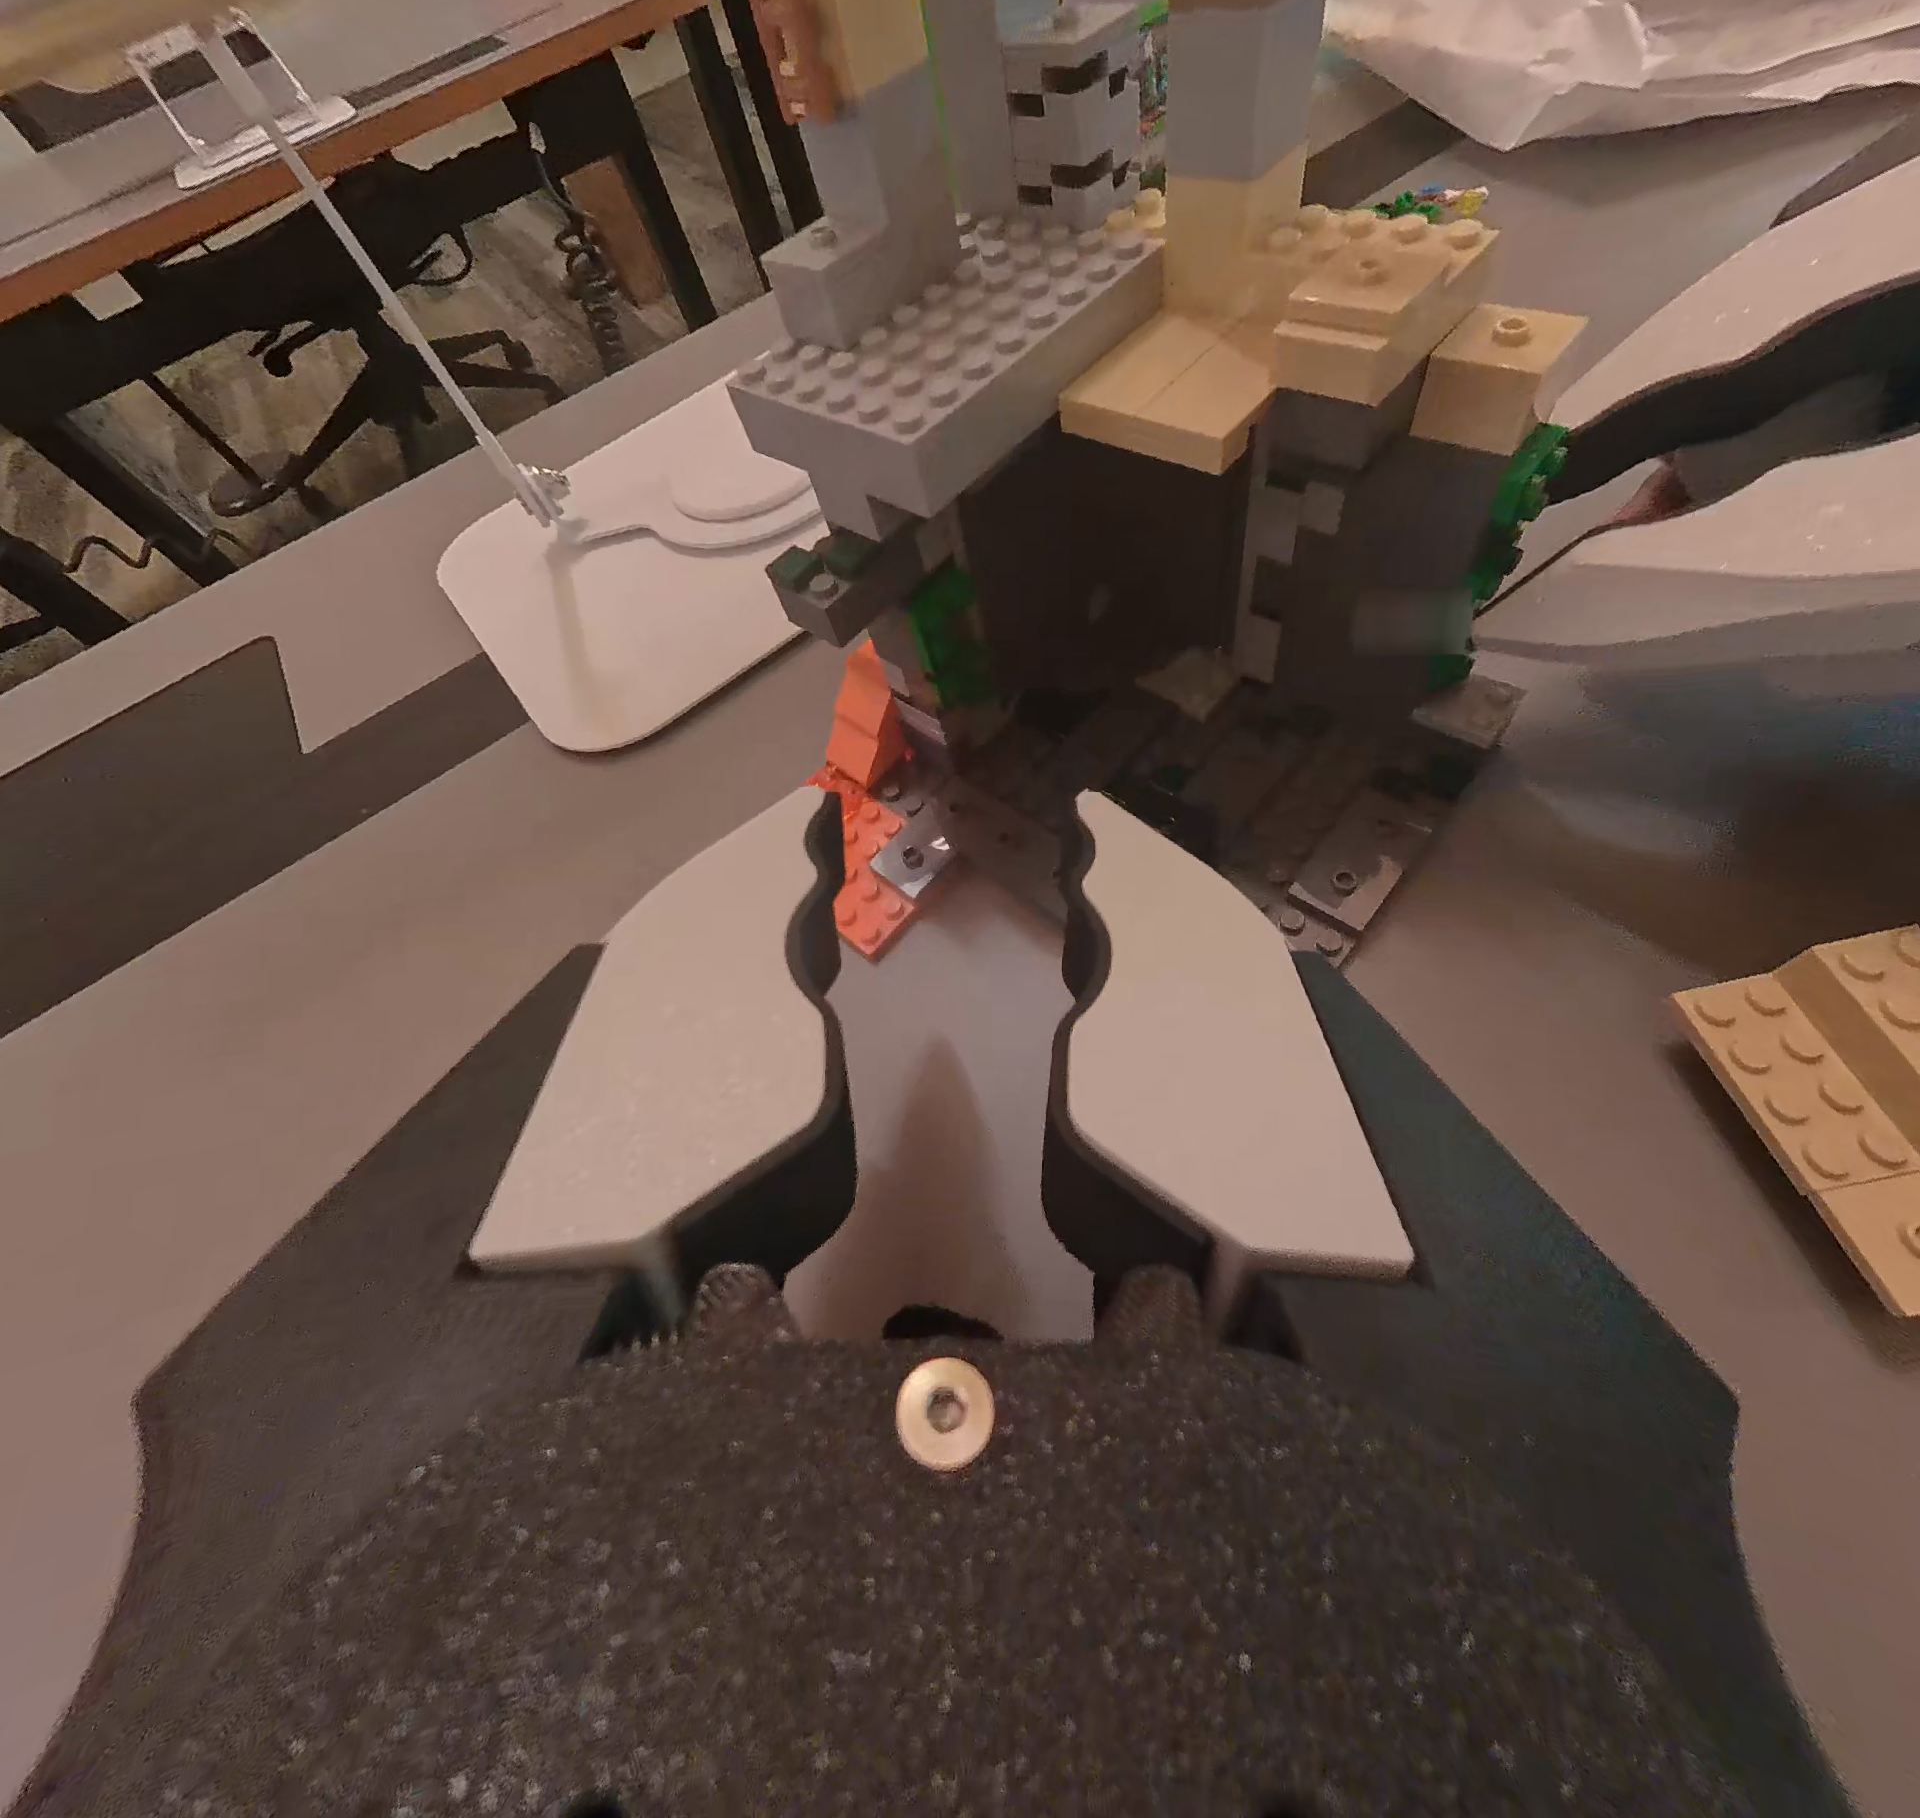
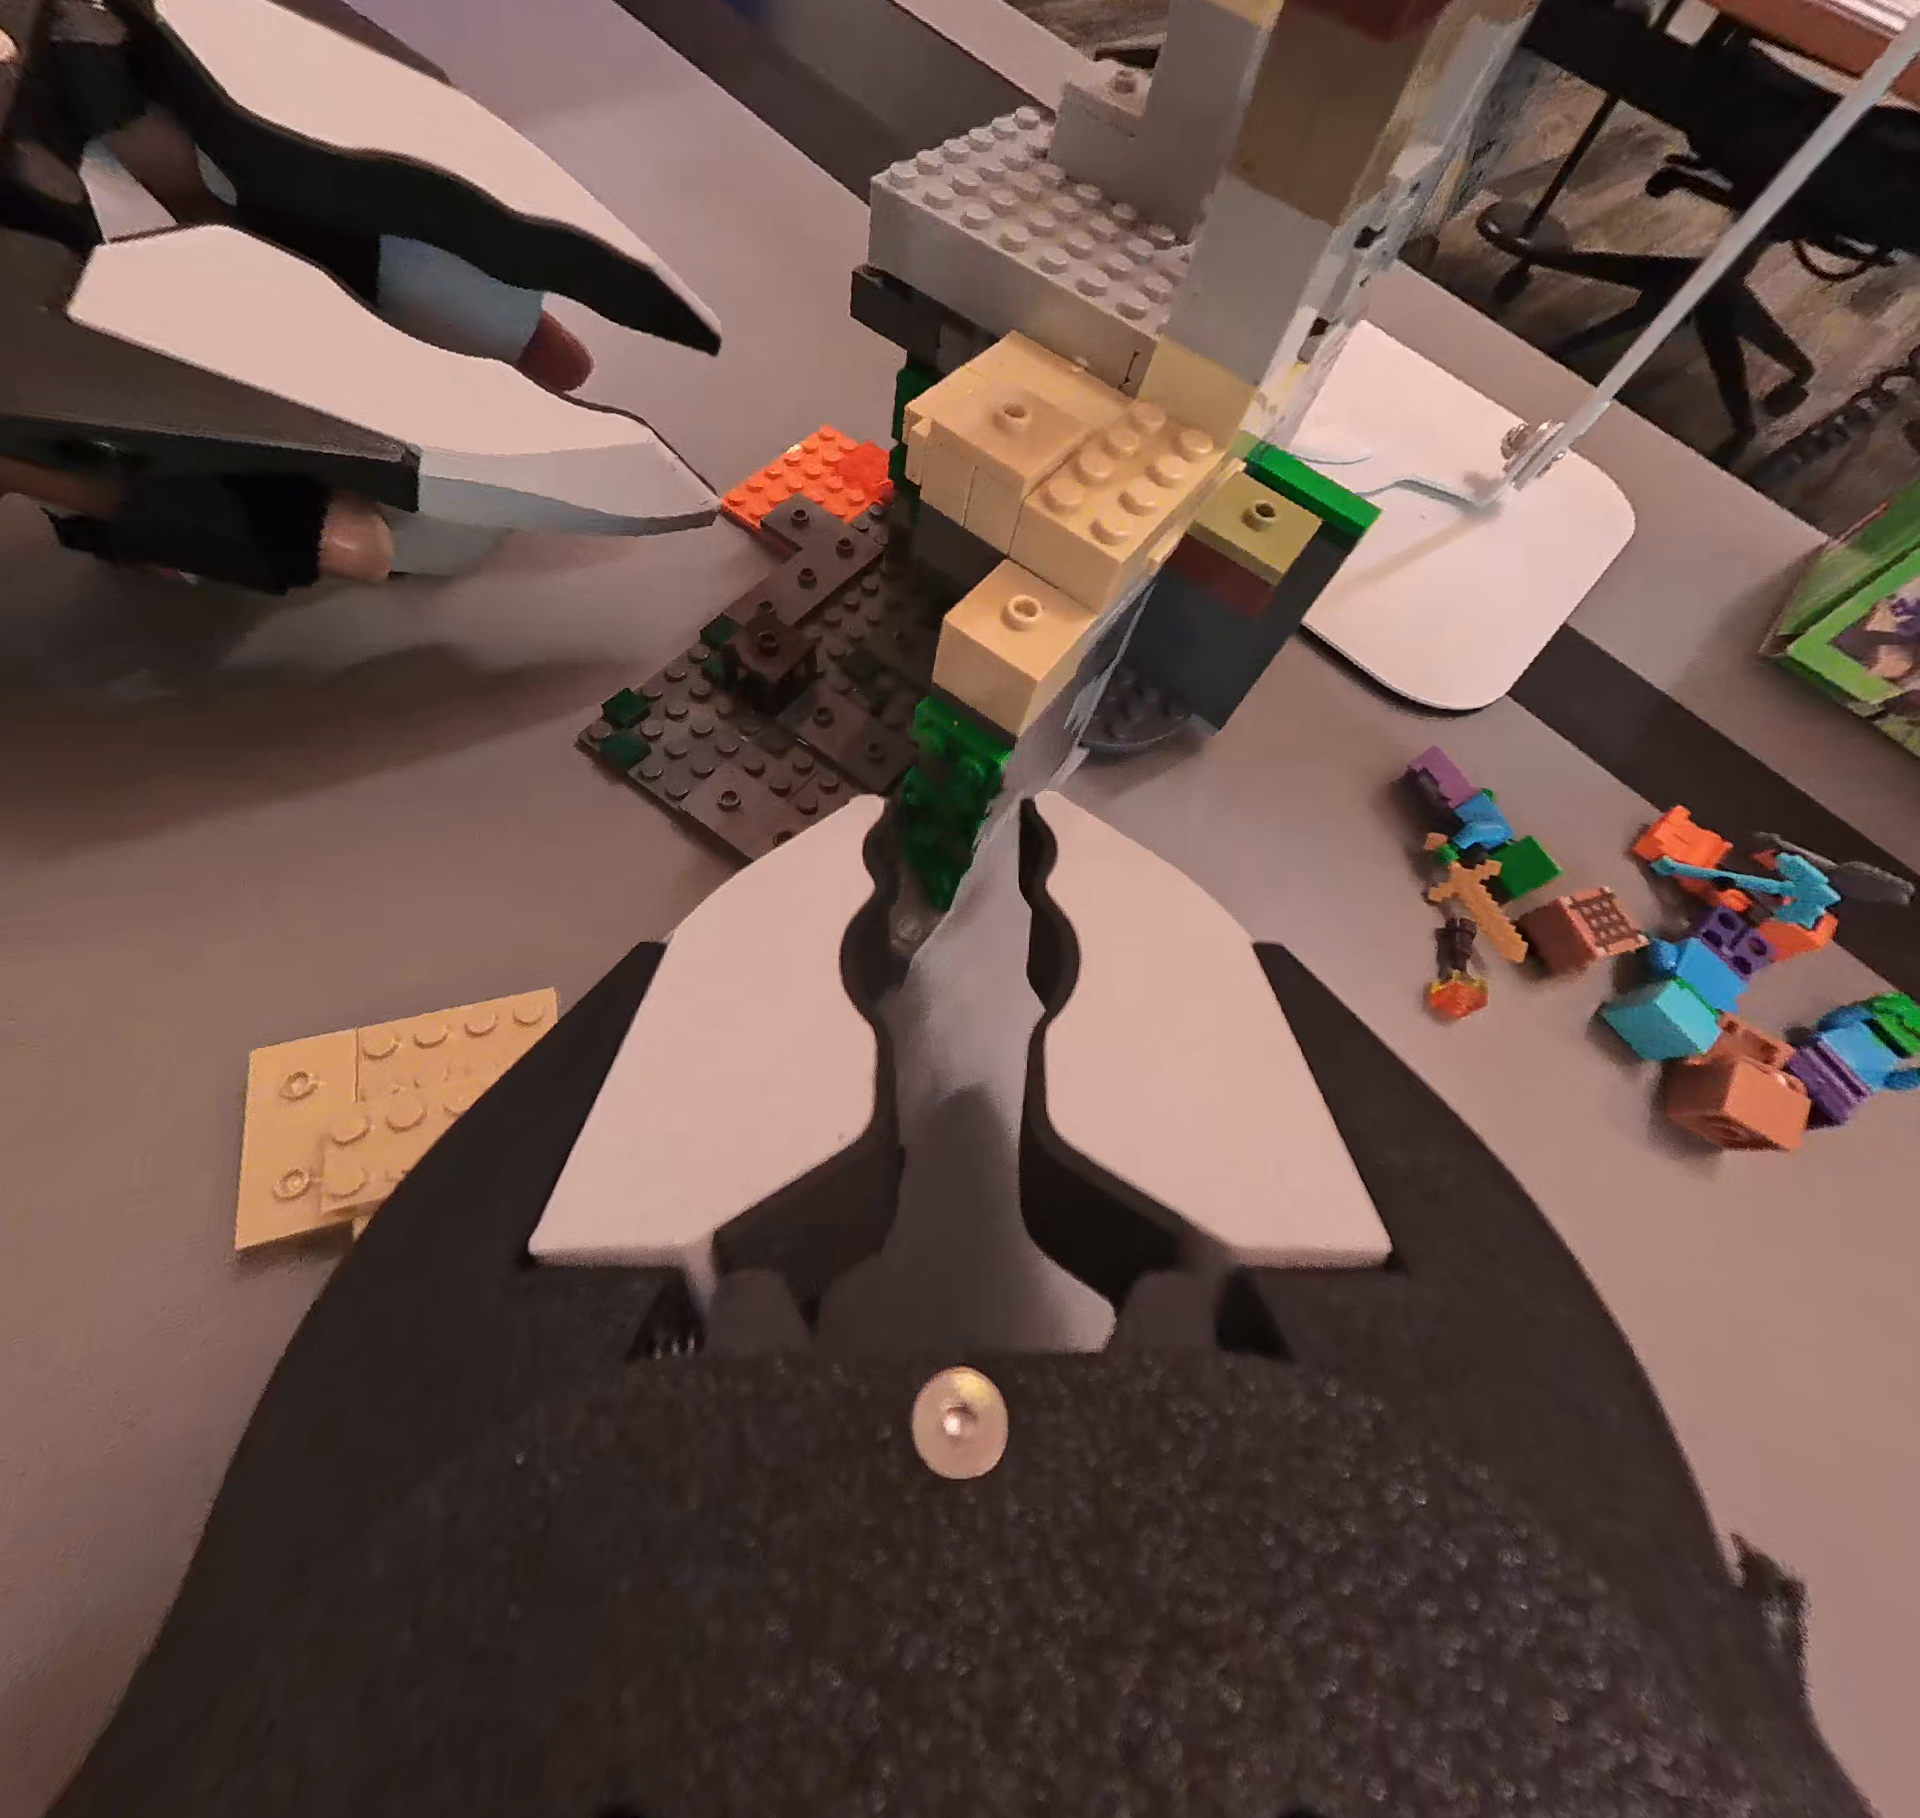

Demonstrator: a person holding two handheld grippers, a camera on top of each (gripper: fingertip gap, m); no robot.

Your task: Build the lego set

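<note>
Build [image 2: 1049, 480] mid-surface, base and pillars up | tan plates [image 2: 384, 1114] near it, loose bricks [image 2: 1704, 979] to its right, unplaced | my left tool [image 1: 945, 833] at its orange corner, narrow gap, empty | right tool [image 2: 951, 833] narrow, grip uncertain.

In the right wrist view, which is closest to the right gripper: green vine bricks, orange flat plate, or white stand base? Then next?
1. Green vine bricks, right at the right gripper tips.
2. Orange flat plate, farther, left.
3. White stand base, farthest, right.

Glossy plastic lego build [image 1: 1143, 438], matt table [image 1: 312, 937]
</note>
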